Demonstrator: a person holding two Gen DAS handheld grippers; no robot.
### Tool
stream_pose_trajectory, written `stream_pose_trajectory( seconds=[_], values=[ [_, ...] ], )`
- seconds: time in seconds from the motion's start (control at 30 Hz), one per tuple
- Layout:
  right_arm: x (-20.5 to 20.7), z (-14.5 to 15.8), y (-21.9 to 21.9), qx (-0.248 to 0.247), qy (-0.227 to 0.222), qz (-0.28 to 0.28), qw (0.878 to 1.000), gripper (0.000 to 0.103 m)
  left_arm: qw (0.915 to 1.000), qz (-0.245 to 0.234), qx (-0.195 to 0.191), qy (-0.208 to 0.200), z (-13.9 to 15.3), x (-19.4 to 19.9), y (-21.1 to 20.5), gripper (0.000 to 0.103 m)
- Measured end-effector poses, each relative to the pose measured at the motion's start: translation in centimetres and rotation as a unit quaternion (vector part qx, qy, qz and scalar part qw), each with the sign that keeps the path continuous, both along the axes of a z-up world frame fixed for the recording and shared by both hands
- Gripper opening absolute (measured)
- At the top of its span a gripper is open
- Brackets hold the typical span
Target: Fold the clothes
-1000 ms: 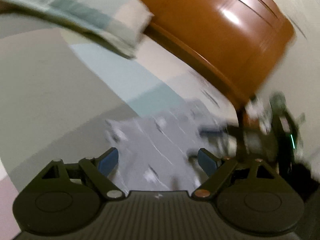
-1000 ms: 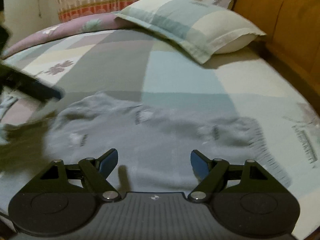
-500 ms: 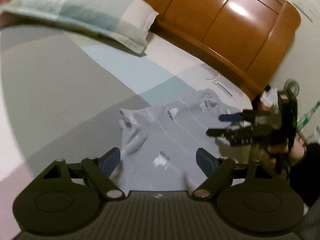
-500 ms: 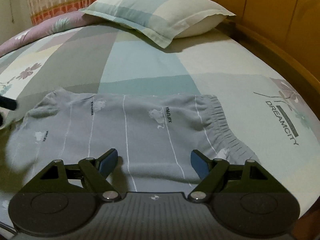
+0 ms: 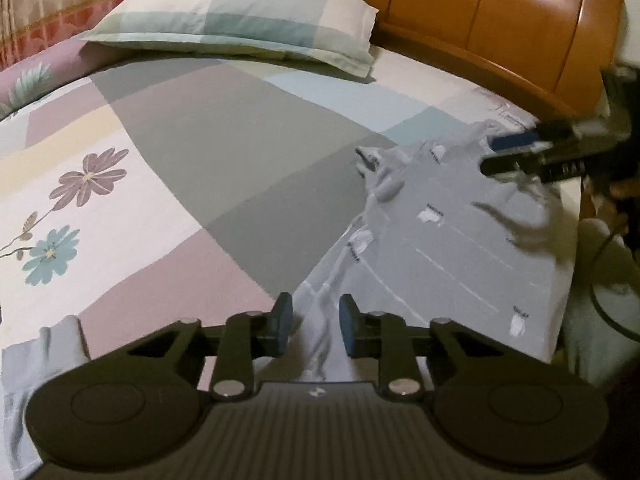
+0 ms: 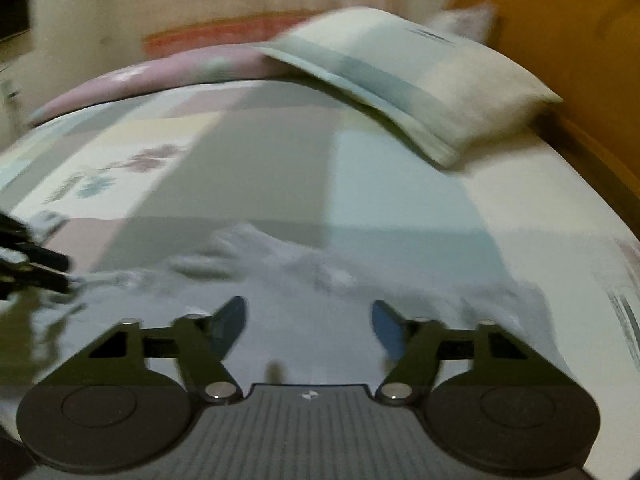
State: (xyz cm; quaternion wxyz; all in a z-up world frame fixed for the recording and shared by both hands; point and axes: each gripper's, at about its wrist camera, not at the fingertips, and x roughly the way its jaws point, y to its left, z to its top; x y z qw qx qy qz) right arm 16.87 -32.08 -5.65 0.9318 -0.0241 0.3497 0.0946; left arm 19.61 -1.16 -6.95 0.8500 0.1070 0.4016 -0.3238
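On the patchwork bedspread [image 5: 224, 152], toward 3 o'clock in your left wrist view, lies the grey garment [image 5: 452, 248], spread mostly flat with thin white lines and small white printed patches. Its near edge bunches into folds that run down to 6 o'clock, right between the pads of your left gripper [image 5: 313, 326]. That claw is drawn narrow, its blue pads close on either side of the bunched cloth; whether they actually pinch the fabric you cannot tell from this angle.

At 2 o'clock in the same view your right gripper [image 5: 516, 156] hovers over the far part of the garment, blurred, its shadow falling on the cloth beneath it. Your right wrist view shows that claw spread wide, with nothing between its blue pads and the grey garment [image 6: 320, 320] lying smeared under and ahead of it. At 9 o'clock there, the dark tips of your left gripper [image 6: 56, 268] reach in at the garment's edge.

A checked pillow [image 5: 240, 20] sits at 12 o'clock in the left view, against the wooden headboard [image 5: 500, 12] that curves round to 1 o'clock. A flower print [image 5: 88, 178] marks the bedspread at 9 o'clock. At 8 o'clock, near the frame's edge, lies another pale grey piece of cloth [image 5: 44, 360], well apart from the spread garment.
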Motion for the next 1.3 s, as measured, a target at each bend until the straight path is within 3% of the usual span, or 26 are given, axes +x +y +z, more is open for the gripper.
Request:
stream_pose_trajectory(
  seconds=[0.07, 0.13, 0.33, 0.47, 0.7, 0.73, 0.8, 0.87, 1.07, 1.1, 1.2, 1.3],
  values=[
    [1.3, 0.8, 2.1, -0.013, -0.008, 0.056, 0.998, 0.053, 0.9999, -0.004, 0.012, -0.003, -0.1, 0.0, 0.3, 0.023],
    [2.8, 1.3, 4.9, -0.047, -0.028, 0.133, 0.990, 0.053, 0.9995, -0.008, 0.029, -0.004, -0.4, 0.1, 0.6, 0.023],
    [6.5, -1.0, 10.6, -0.159, -0.014, 0.295, 0.942, 0.052, 0.9978, -0.028, 0.060, 0.001, -1.3, -0.2, 1.0, 0.024],
    [6.4, -2.6, 10.3, -0.209, 0.015, 0.331, 0.920, 0.049, 0.9967, -0.040, 0.070, -0.014, -1.3, -0.5, 0.7, 0.023],
    [5.1, -2.2, 10.4, -0.246, 0.009, 0.352, 0.903, 0.041, 0.9928, -0.062, 0.093, -0.043, -1.6, -1.1, 0.0, 0.022],
    [5.3, -2.2, 10.5, -0.244, 0.012, 0.356, 0.902, 0.038, 0.9921, -0.065, 0.097, -0.047, -1.6, -1.2, -0.1, 0.022],
    [5.6, -2.4, 10.6, -0.248, 0.016, 0.360, 0.899, 0.008, 0.9909, -0.070, 0.102, -0.053, -1.7, -1.3, -0.2, 0.009],
    [5.8, -2.6, 10.7, -0.262, 0.016, 0.361, 0.895, 0.007, 0.9922, -0.062, 0.096, -0.050, -1.8, -1.0, -0.1, 0.001],
    [6.9, -2.2, 10.4, -0.239, 0.009, 0.319, 0.917, 0.010, 0.9959, -0.035, 0.075, -0.037, -1.7, 0.1, 0.2, 0.001],
    [7.1, -2.4, 10.4, -0.239, 0.012, 0.313, 0.919, 0.018, 0.9962, -0.031, 0.072, -0.039, -1.6, 0.1, 0.3, 0.002],
    [6.2, -1.4, 10.1, -0.230, -0.009, 0.309, 0.923, 0.027, 0.9972, -0.017, 0.057, -0.044, -0.7, -0.1, 0.7, 0.008],
    [5.9, 0.4, 8.6, -0.191, -0.023, 0.279, 0.941, 0.038, 0.9988, -0.025, 0.029, -0.032, -0.4, -0.4, 0.5, 0.008]
  ],
)
